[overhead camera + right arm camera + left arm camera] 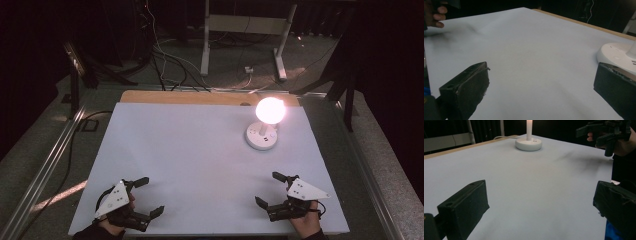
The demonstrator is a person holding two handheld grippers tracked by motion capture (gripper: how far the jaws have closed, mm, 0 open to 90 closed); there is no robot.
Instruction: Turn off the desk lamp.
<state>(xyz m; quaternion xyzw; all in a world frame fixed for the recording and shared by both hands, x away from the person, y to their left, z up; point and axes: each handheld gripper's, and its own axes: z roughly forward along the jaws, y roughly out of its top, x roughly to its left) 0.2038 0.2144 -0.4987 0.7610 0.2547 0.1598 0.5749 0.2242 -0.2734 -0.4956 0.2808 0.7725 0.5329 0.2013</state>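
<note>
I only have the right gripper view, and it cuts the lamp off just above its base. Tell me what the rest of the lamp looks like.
Observer: The lamp has a round bulb on a short stem, and it glows brightly.
Operator: Report where the left hand-held gripper is.
Observer: The left hand-held gripper is at the near left corner of the table, with its jaws open and nothing between them.
Operator: Now place the lamp on the table for me.
Observer: It stands on the far right part, beyond the right hand-held gripper and well apart from it.
</note>
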